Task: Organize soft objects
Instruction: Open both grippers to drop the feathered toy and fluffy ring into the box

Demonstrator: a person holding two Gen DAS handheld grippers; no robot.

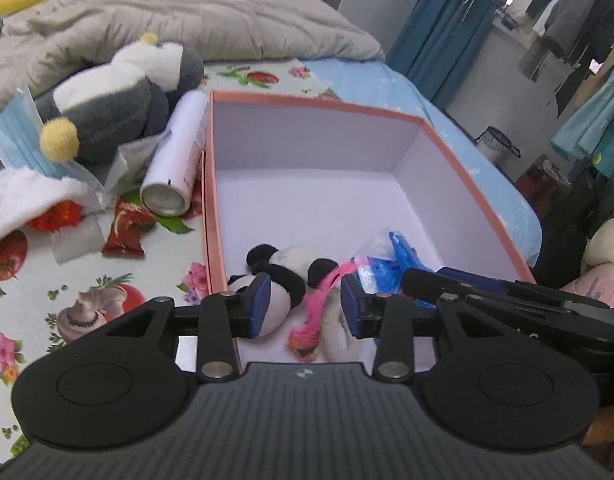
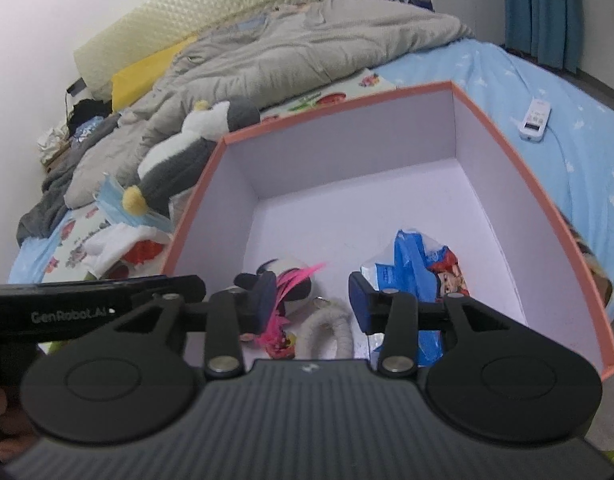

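Bedroom scene: one bed with a pale blue star-print sheet (image 2: 527,80), a flower-and-fruit printed cloth (image 1: 47,280) over its near half and one rumpled grey quilt (image 1: 167,12) at twelve o'clock. Teal curtains (image 1: 439,32) and hanging clothes fill two o'clock.

One large open cardboard box, salmon-pink outside and white inside (image 1: 315,148), sits centre. At its six o'clock end lie one small black-and-white panda plush (image 1: 283,280), one pink feathered toy (image 1: 307,320), one grey fuzzy loop (image 2: 339,328) and one crinkled blue plastic packet (image 2: 415,264).

Outside, at ten o'clock, lie one big grey-and-white penguin plush with yellow feet (image 1: 119,100), one white spray can (image 1: 179,152), a stack of pale blue face masks (image 1: 23,136) and one white remote (image 2: 534,119).

Two black grippers hover over the box's near end. Left gripper (image 1: 305,306) fingers stand parted, panda and feathers between them but not pinched. Right gripper (image 2: 312,300) fingers likewise stand apart, gripping nothing.
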